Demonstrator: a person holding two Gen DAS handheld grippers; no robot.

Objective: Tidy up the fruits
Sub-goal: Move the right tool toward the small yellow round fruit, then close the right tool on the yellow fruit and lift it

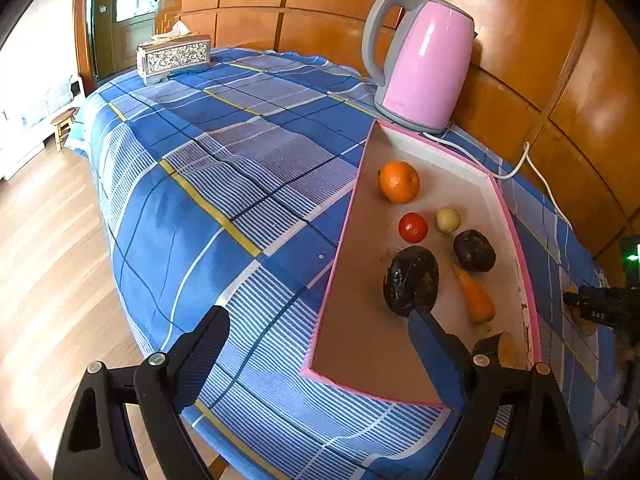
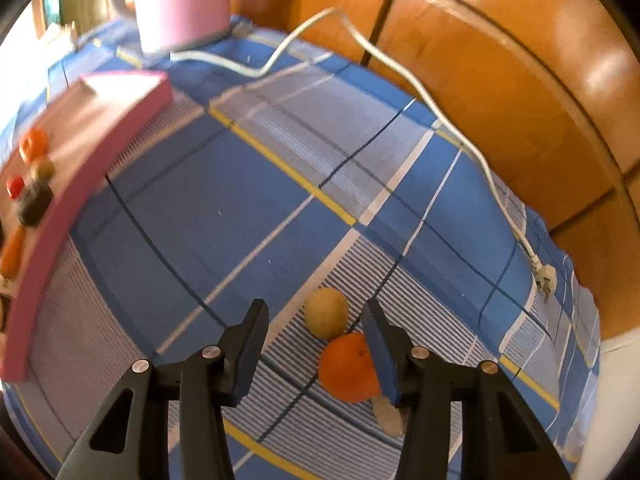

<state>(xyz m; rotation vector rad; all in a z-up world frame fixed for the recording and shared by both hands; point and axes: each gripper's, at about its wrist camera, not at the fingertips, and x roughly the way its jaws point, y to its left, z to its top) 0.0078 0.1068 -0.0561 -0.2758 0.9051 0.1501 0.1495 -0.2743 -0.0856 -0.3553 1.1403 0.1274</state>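
Tray [image 2: 100,148]: blurred, cut off at left edge.
Pale piece [image 2: 389,414]: half hidden behind right finger.
Kettle [image 2: 182,0]: top cropped.

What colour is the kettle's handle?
Grey, on a pink kettle; the left wrist view shows it best.

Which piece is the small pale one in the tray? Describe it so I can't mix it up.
Start at the pink kettle by the wooden wall; the pink-rimmed tray lies in front of it. Inside, below the orange, sits a small pale yellow-green round fruit, right of the red tomato. It is the tray's smallest and palest piece.
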